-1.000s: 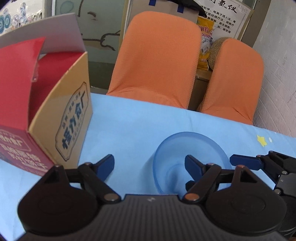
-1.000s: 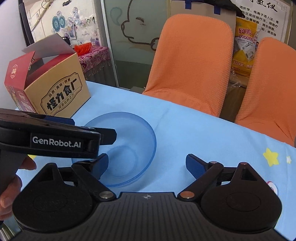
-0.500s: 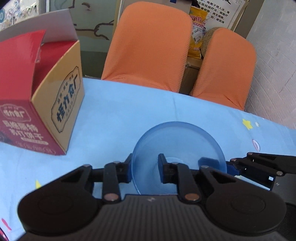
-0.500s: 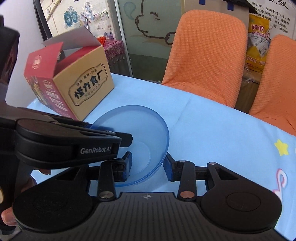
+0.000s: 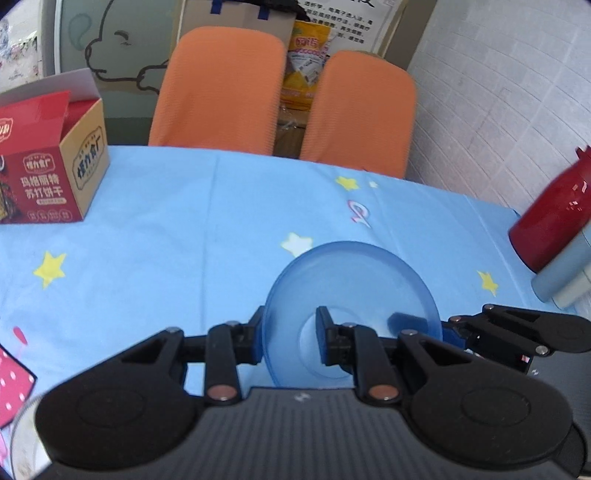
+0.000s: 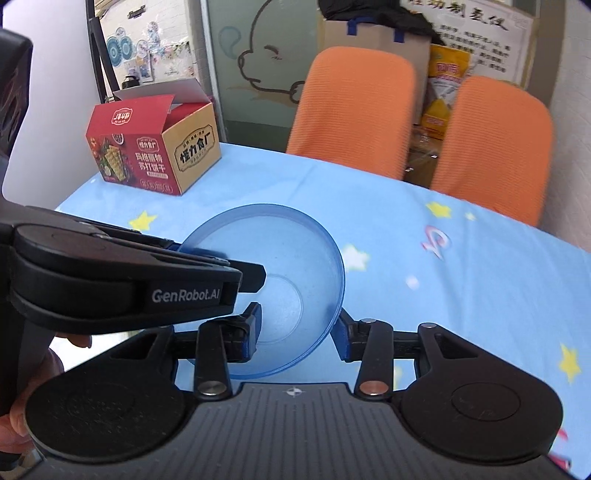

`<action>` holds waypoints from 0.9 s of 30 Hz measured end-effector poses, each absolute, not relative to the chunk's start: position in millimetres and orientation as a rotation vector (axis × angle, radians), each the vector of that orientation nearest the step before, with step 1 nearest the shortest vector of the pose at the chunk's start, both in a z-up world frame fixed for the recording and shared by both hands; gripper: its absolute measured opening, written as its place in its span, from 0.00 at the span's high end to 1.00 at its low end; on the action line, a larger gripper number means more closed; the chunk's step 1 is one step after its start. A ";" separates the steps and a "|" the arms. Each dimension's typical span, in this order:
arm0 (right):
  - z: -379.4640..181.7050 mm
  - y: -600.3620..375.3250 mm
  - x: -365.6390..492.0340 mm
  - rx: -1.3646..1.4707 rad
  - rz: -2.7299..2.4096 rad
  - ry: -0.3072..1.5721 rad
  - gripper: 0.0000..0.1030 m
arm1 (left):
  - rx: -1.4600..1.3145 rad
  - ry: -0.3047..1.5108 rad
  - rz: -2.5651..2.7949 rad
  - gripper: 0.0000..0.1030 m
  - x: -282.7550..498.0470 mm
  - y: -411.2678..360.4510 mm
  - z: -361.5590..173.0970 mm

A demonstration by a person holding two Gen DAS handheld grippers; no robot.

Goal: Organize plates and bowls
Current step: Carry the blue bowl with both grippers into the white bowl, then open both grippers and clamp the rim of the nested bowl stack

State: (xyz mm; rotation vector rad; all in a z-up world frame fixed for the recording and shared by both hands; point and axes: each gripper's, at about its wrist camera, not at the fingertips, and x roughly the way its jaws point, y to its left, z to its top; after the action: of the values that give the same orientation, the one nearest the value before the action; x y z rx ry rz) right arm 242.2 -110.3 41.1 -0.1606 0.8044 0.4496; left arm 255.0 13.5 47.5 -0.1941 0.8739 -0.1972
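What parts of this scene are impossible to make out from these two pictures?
- Blue bowl: the near rim is hidden by the left gripper body, left wrist view.
- Red bottle: cut off by the right edge of the left wrist view.
- Red dotted thing: cut by the left edge, unidentifiable.
- Wall notice: too blurred to read, right wrist view.
- Right gripper: the bowl rim covers its right fingertip.

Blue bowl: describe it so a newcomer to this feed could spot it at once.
Start from the light blue star-print tablecloth in front of two orange chairs. Near its middle, right of the red and tan snack box, the translucent blue bowl is held by both the left gripper and the right gripper at opposite rims. It is the only round, see-through item there.
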 end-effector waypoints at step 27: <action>2.0 -190.0 110.3 0.122 0.239 0.503 0.00 | -0.111 0.585 -0.157 0.30 138.9 -24.6 39.7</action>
State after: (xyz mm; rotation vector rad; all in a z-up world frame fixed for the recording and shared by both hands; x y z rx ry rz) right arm 110.3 -190.0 2.0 0.1224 0.5032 0.2385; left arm 138.9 -24.6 39.7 -0.1106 0.5845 -0.1568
